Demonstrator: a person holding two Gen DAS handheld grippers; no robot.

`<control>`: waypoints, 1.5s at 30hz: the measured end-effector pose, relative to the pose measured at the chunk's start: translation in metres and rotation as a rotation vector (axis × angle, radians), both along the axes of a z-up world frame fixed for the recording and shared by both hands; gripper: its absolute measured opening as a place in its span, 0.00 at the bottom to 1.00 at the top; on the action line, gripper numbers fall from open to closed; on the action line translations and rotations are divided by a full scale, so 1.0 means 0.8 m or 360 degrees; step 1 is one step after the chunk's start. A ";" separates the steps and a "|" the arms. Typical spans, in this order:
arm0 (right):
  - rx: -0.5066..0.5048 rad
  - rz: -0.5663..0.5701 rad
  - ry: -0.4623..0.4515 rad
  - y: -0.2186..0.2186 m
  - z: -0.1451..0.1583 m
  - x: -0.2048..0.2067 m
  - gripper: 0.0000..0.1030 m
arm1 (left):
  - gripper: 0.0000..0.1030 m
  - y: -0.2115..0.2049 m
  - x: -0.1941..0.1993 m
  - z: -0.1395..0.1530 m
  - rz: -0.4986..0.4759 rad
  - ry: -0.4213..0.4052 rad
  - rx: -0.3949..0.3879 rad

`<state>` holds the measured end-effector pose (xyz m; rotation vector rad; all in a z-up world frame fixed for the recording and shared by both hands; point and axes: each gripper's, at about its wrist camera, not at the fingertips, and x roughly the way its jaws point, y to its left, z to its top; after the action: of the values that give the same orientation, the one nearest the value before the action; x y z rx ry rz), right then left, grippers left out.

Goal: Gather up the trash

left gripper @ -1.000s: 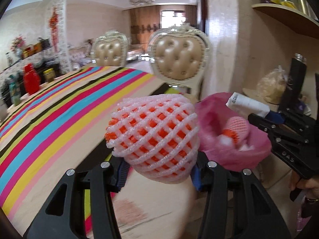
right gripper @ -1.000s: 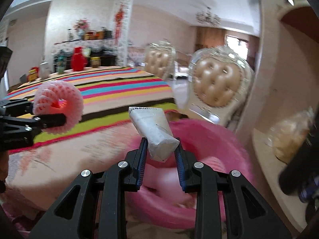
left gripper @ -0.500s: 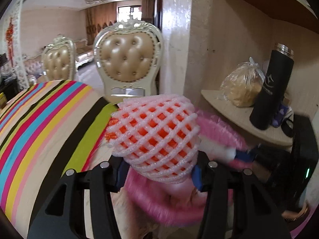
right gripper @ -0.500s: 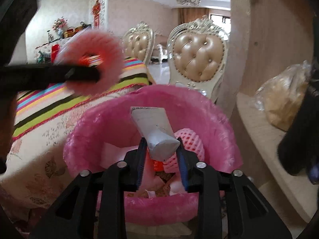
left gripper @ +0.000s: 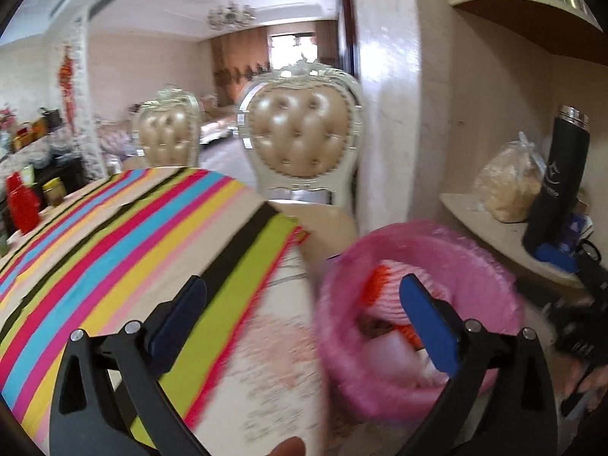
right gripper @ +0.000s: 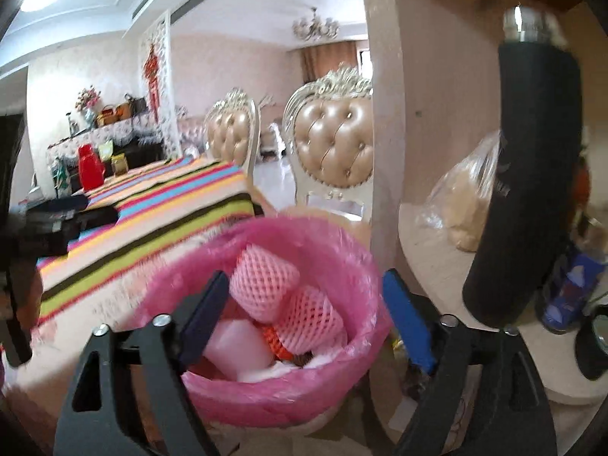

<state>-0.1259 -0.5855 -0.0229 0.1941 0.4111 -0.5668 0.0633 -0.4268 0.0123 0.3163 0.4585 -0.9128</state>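
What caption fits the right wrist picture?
Open right gripper above pink-lined bin holding two foam fruit nets.

No legible text anywhere.

The bin liner [right gripper: 353, 266] in front of the right hand-held gripper [right gripper: 304, 315] is pink. Inside it the foam nets [right gripper: 266, 281] are pink with a diamond mesh pattern, orange showing through. The cloth on the bench [left gripper: 114, 235] has stripes of pink, blue, yellow, green and black. The hand-held gripper's pads [right gripper: 408, 323] are blue.
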 end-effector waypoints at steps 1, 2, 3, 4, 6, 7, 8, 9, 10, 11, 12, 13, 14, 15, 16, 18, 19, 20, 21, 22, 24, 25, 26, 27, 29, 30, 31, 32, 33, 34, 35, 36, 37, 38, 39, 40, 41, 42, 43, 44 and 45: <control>-0.0023 -0.0016 0.0002 0.009 0.005 0.001 0.81 | 0.96 0.011 0.000 0.001 0.0033 -0.0018 -0.0001; -0.0042 -0.0032 0.0006 0.014 0.011 0.002 0.81 | 0.96 0.023 -0.001 0.002 0.0064 -0.0040 -0.0011; -0.0064 -0.0056 0.0015 0.021 0.015 0.002 0.82 | 0.96 0.033 -0.004 0.003 0.0094 -0.0062 -0.0021; -0.0090 -0.0089 0.0039 0.033 0.019 0.003 0.82 | 0.96 0.042 -0.006 0.004 0.0115 -0.0075 -0.0029; -0.0120 -0.0116 0.0057 0.049 0.024 0.000 0.82 | 0.96 0.056 -0.013 0.004 0.0128 -0.0084 -0.0046; -0.0135 -0.0132 0.0060 0.056 0.027 -0.001 0.82 | 0.96 0.064 -0.019 0.003 0.0130 -0.0076 -0.0048; -0.0139 -0.0144 0.0069 0.060 0.027 -0.002 0.82 | 0.96 0.071 -0.023 0.002 0.0125 -0.0067 -0.0047; -0.0142 -0.0155 0.0082 0.065 0.028 -0.003 0.82 | 0.96 0.076 -0.027 0.001 0.0111 -0.0060 -0.0050; -0.0151 -0.0172 0.0095 0.073 0.028 -0.006 0.82 | 0.96 0.084 -0.034 0.000 0.0087 -0.0052 -0.0057; -0.0154 -0.0181 0.0101 0.076 0.027 -0.009 0.82 | 0.96 0.089 -0.039 -0.001 0.0073 -0.0050 -0.0062; -0.0155 -0.0190 0.0110 0.081 0.025 -0.012 0.82 | 0.96 0.094 -0.044 -0.002 0.0062 -0.0053 -0.0067; -0.0152 -0.0202 0.0119 0.085 0.023 -0.014 0.82 | 0.96 0.097 -0.048 -0.003 0.0056 -0.0056 -0.0073; -0.0149 -0.0212 0.0124 0.088 0.022 -0.016 0.82 | 0.96 0.101 -0.053 -0.004 0.0046 -0.0059 -0.0082; -0.0148 -0.0220 0.0127 0.092 0.021 -0.018 0.82 | 0.96 0.104 -0.056 -0.005 0.0039 -0.0059 -0.0087; -0.0145 -0.0224 0.0132 0.097 0.021 -0.019 0.82 | 0.96 0.109 -0.060 -0.006 0.0022 -0.0055 -0.0094; -0.0148 -0.0227 0.0132 0.106 0.023 -0.018 0.82 | 0.96 0.113 -0.065 -0.008 -0.0008 -0.0046 -0.0106; -0.0153 -0.0225 0.0130 0.110 0.024 -0.017 0.82 | 0.96 0.115 -0.068 -0.009 -0.0024 -0.0041 -0.0112; -0.0167 -0.0217 0.0131 0.115 0.027 -0.016 0.82 | 0.96 0.116 -0.070 -0.009 -0.0036 -0.0038 -0.0117; -0.0180 -0.0213 0.0133 0.118 0.029 -0.015 0.82 | 0.96 0.118 -0.072 -0.009 -0.0045 -0.0038 -0.0124; -0.0206 -0.0210 0.0140 0.124 0.032 -0.012 0.82 | 0.96 0.120 -0.073 -0.008 -0.0049 -0.0041 -0.0131; -0.0251 -0.0213 0.0154 0.134 0.037 -0.010 0.82 | 0.96 0.123 -0.074 -0.008 -0.0046 -0.0050 -0.0148; -0.0260 -0.0214 0.0158 0.136 0.038 -0.010 0.82 | 0.96 0.123 -0.073 -0.007 -0.0046 -0.0048 -0.0151; -0.0266 -0.0213 0.0162 0.137 0.040 -0.010 0.82 | 0.96 0.123 -0.071 -0.008 -0.0045 -0.0042 -0.0155; -0.0270 -0.0212 0.0163 0.138 0.041 -0.010 0.82 | 0.96 0.125 -0.069 -0.008 -0.0046 -0.0029 -0.0162; -0.0274 -0.0212 0.0164 0.140 0.044 -0.011 0.82 | 0.96 0.125 -0.066 -0.009 -0.0048 -0.0012 -0.0173; -0.0278 -0.0211 0.0165 0.141 0.045 -0.012 0.82 | 0.96 0.126 -0.066 -0.010 -0.0052 -0.0006 -0.0181; -0.0287 -0.0216 0.0165 0.142 0.046 -0.013 0.82 | 0.96 0.126 -0.066 -0.009 -0.0057 -0.0004 -0.0184; -0.0293 -0.0222 0.0166 0.143 0.047 -0.014 0.82 | 0.96 0.126 -0.067 -0.009 -0.0073 0.0000 -0.0189; -0.0294 -0.0226 0.0168 0.141 0.047 -0.014 0.82 | 0.96 0.125 -0.068 -0.009 -0.0093 0.0006 -0.0193; -0.0295 -0.0235 0.0175 0.140 0.047 -0.016 0.82 | 0.96 0.125 -0.069 -0.010 -0.0111 0.0012 -0.0194; -0.0295 -0.0243 0.0181 0.139 0.047 -0.016 0.82 | 0.96 0.124 -0.070 -0.010 -0.0127 0.0018 -0.0194; -0.0291 -0.0254 0.0187 0.137 0.046 -0.018 0.82 | 0.96 0.124 -0.072 -0.011 -0.0145 0.0025 -0.0193; -0.0279 -0.0265 0.0192 0.134 0.046 -0.020 0.82 | 0.96 0.123 -0.073 -0.011 -0.0156 0.0027 -0.0189; -0.0273 -0.0274 0.0195 0.133 0.045 -0.022 0.82 | 0.96 0.123 -0.075 -0.012 -0.0166 0.0027 -0.0186; -0.0271 -0.0279 0.0197 0.132 0.045 -0.023 0.82 | 0.96 0.123 -0.076 -0.013 -0.0172 0.0028 -0.0183; -0.0270 -0.0287 0.0198 0.131 0.044 -0.024 0.82 | 0.96 0.123 -0.077 -0.014 -0.0178 0.0030 -0.0180; -0.0269 -0.0289 0.0199 0.131 0.045 -0.025 0.82 | 0.96 0.122 -0.077 -0.015 -0.0185 0.0033 -0.0176; -0.0269 -0.0292 0.0201 0.131 0.045 -0.025 0.82 | 0.96 0.122 -0.078 -0.016 -0.0194 0.0035 -0.0172; -0.0270 -0.0295 0.0204 0.131 0.044 -0.025 0.82 | 0.96 0.122 -0.079 -0.017 -0.0199 0.0036 -0.0169; -0.0269 -0.0295 0.0206 0.131 0.044 -0.025 0.82 | 0.96 0.121 -0.080 -0.019 -0.0204 0.0037 -0.0164; -0.0267 -0.0291 0.0208 0.131 0.043 -0.024 0.82 | 0.96 0.122 -0.080 -0.020 -0.0208 0.0037 -0.0161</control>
<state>-0.1453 -0.4808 0.0119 0.0334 0.4728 -0.7935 -0.0007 -0.3292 -0.0033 0.2457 0.4151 -1.0640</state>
